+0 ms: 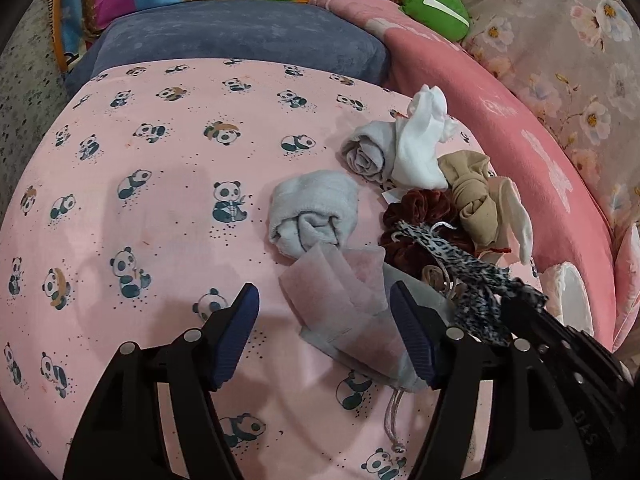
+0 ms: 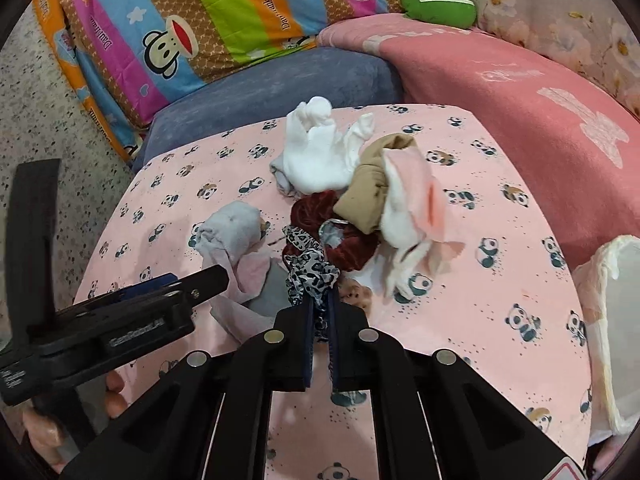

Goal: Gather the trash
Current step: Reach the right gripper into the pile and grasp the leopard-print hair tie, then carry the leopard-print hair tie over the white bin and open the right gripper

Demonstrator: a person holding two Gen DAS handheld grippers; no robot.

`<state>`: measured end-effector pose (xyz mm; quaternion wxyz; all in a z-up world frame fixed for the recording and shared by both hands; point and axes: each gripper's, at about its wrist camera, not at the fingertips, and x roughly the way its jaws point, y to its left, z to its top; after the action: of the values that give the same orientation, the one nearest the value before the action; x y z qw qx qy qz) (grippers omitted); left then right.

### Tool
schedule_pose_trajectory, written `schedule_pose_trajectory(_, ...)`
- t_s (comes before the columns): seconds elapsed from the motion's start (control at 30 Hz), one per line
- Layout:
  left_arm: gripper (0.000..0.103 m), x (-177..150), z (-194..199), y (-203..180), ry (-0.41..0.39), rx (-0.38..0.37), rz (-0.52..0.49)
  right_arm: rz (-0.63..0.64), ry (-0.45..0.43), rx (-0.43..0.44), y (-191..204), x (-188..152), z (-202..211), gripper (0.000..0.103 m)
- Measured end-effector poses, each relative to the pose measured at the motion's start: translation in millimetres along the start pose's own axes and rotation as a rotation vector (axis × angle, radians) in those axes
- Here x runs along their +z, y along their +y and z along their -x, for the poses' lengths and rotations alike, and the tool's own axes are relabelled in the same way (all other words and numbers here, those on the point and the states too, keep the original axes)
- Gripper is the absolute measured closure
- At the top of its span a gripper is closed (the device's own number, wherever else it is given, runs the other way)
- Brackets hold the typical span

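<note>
On the pink panda-print cloth (image 1: 120, 160) lies a crumpled pink tissue (image 1: 340, 292). My left gripper (image 1: 325, 322) is open and stands around it; the right pad touches the tissue and the left pad is clear of it. My right gripper (image 2: 320, 316) is shut on a leopard-print fabric band (image 2: 310, 268), which trails up towards a dark red velvet scrunchie (image 2: 316, 208). In the left wrist view the right gripper (image 1: 520, 300) enters from the lower right with the band (image 1: 472, 276) in it. In the right wrist view the left gripper (image 2: 192, 280) is at the left.
A pile holds two grey rolled socks (image 1: 316, 208), a white sock (image 1: 420, 140) and a tan knotted stocking (image 1: 472, 188). A white bag (image 2: 612, 320) stands at the right edge. Behind are a blue cushion (image 2: 260, 92), a pink blanket (image 2: 520, 92) and a green plush (image 2: 436, 0).
</note>
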<state>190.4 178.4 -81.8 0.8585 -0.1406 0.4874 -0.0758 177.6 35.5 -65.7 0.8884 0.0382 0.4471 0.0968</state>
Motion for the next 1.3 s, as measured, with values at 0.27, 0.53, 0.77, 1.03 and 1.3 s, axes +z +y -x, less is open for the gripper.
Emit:
schedule_pose_trajectory(0.27, 0.091, -5.1, 1.8, -10.0, 0.013, -0.001, -0.024, -0.035, -0.033, -0.035, -23.4, -13.6, 36.9, 0.096)
schedule_pose_trajectory(0.53, 0.093, -10.2, 40.5, -41.1, -0.046, 0.009, -0.089, -0.068, -0.089, -0.037, -36.7, -20.3, 71.8, 0.096)
schedule_pose_trajectory(0.77, 0.093, -16.0, 71.7, -91.0, -0.103, -0.019, -0.164, -0.104, -0.151, -0.041, -53.4, -22.4, 109.6, 0.096)
schedule_pose_trajectory(1.03, 0.093, -28.6, 87.6, -157.6, -0.123, -0.073, -0.264, -0.163, -0.22, -0.063, -89.7, -29.6, 150.5, 0.096)
schedule_pose_trajectory(1.3, 0.093, -42.8, 88.1, -224.6, -0.127, -0.127, -0.37, -0.262, -0.283, -0.099, -148.5, -38.8, 187.7, 0.095)
